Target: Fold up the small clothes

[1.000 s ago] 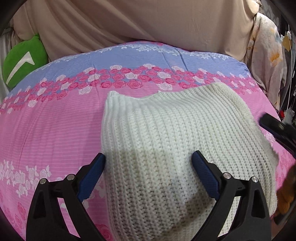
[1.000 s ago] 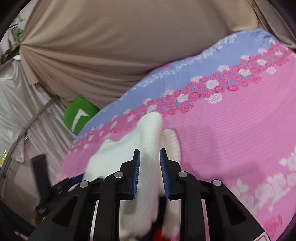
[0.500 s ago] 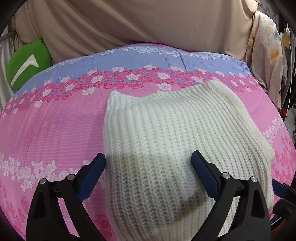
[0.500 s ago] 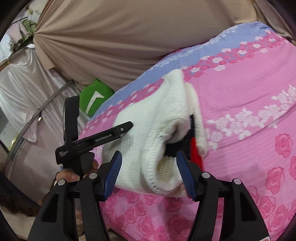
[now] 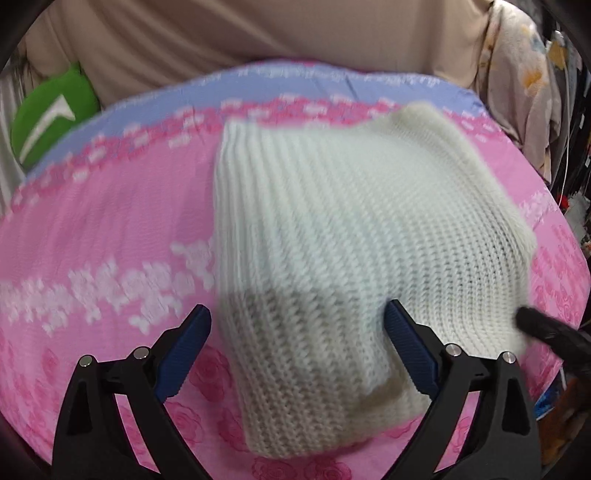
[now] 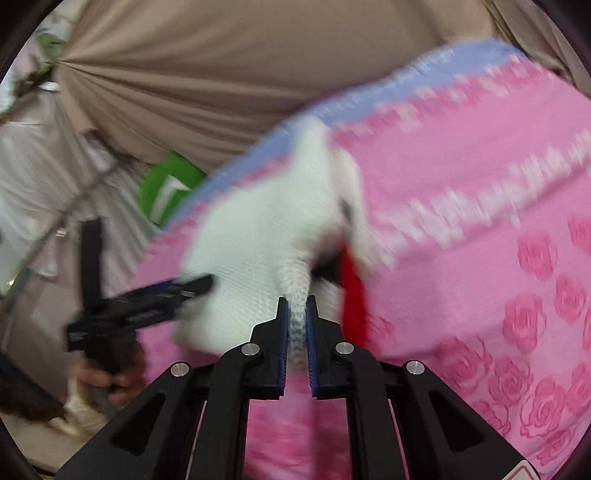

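Observation:
A cream knitted garment (image 5: 351, 236) lies folded on the pink floral bedspread (image 5: 110, 229). My left gripper (image 5: 297, 332) is open, its blue pads either side of the garment's near end, just above it. My right gripper (image 6: 296, 310) is shut on the garment's near edge (image 6: 297, 295); the knit (image 6: 258, 236) bunches up in front of it, with a red and black piece (image 6: 351, 288) showing at its right side. The left gripper (image 6: 147, 299) shows in the right wrist view, beside the garment's left side.
A green cushion (image 5: 48, 110) lies at the bed's far left. A beige curtain (image 5: 258, 29) hangs behind the bed. Floral fabric and clutter (image 5: 524, 85) stand at the far right. The right gripper's tip (image 5: 546, 332) enters the left wrist view at right.
My right gripper was shut, opened wide around the garment's edge, and has now shut on it. My left gripper stays open and the garment has shifted slightly away.

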